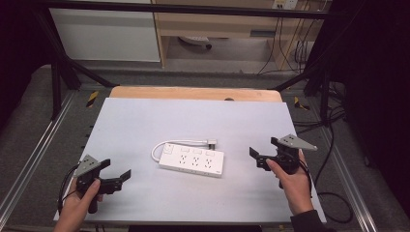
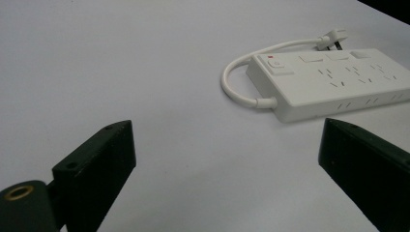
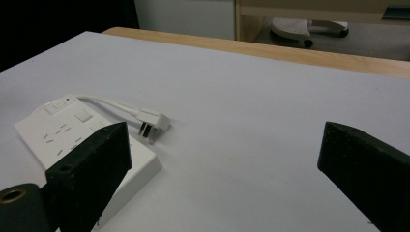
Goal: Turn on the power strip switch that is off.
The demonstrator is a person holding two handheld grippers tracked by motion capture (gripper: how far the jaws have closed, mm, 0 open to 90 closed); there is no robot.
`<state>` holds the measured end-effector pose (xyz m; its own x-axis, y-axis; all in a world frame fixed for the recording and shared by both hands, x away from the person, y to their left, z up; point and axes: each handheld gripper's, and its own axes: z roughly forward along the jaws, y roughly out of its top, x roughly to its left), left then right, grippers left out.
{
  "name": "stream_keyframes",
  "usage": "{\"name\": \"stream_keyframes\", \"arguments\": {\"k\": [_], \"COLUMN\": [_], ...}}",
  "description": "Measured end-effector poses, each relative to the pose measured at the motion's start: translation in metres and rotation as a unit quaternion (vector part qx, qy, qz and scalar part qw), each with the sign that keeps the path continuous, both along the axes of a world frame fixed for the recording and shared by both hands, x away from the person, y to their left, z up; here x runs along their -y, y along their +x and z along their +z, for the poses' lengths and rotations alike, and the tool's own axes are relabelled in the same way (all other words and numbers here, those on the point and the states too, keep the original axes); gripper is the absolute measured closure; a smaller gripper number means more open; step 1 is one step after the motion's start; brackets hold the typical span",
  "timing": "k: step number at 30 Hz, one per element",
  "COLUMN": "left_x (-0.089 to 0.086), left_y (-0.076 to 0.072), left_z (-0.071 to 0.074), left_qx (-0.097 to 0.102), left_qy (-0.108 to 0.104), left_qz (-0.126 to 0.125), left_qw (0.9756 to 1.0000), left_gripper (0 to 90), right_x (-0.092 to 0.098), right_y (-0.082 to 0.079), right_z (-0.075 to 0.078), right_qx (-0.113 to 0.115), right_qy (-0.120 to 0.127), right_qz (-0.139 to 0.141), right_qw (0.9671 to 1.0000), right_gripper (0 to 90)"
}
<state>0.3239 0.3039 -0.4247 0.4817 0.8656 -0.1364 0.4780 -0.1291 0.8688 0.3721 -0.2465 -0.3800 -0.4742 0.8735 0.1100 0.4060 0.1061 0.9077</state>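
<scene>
A white power strip (image 1: 192,161) lies flat near the middle of the pale grey tabletop (image 1: 145,121), its long side running roughly left to right and its socket face up. In the left gripper view the strip (image 2: 333,84) shows a switch with a small red mark at the end where the cord leaves it, then a row of buttons and three groups of socket holes. Its short white cord (image 1: 179,143) loops out from the left end, curves round behind the strip and ends in a plug (image 1: 212,143) lying on the tabletop just beyond the strip's far edge; in the right gripper view the plug (image 3: 153,121) rests on its side with its prongs pointing toward the strip (image 3: 72,140). The left tool (image 1: 121,178), held in the person's left hand (image 1: 80,203), sits at the near left of the tabletop, well apart from the strip, with its jaws spread wide and nothing between them. The right tool (image 1: 258,157), held in the right hand (image 1: 292,186), is to the right of the strip, near it but not touching, its jaws likewise wide apart and empty. A strip of bare wood (image 1: 193,93) edges the far side of the tabletop.
</scene>
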Motion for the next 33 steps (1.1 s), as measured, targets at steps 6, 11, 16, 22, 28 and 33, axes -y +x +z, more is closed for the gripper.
{"name": "stream_keyframes", "arguments": {"k": [6,11,16,22,28,33], "left_x": [0.0,0.0,0.0,0.0,0.0,0.0], "left_y": [0.0,0.0,0.0,-0.001,-0.001,-0.001], "left_z": [0.0,0.0,0.0,0.0,0.001,0.001], "left_qx": [0.001,0.001,0.001,0.001,0.001,0.001], "left_qy": [0.001,0.002,0.003,0.003,0.003,0.004], "left_qz": [-0.001,-0.002,-0.001,-0.002,-0.004,-0.004], "left_qw": [1.0,1.0,1.0,1.0,1.0,1.0], "left_gripper": [6.3,6.3,6.3,6.3,6.3,6.3], "right_x": [-0.008,-0.013,-0.019,-0.026,-0.035,-0.041], "right_y": [0.005,0.008,0.011,0.016,0.02,0.024], "right_z": [0.007,0.01,0.014,0.019,0.023,0.025], "right_qx": [0.0,0.0,0.0,0.005,0.005,0.004], "right_qy": [-0.004,-0.007,-0.007,-0.009,-0.011,-0.014], "right_qz": [0.01,0.021,0.029,0.035,0.04,0.045], "right_qw": [0.9999,0.9997,0.9996,0.9993,0.9991,0.9989], "right_gripper": [4.4,3.8,3.3,3.6,3.8,3.8]}}
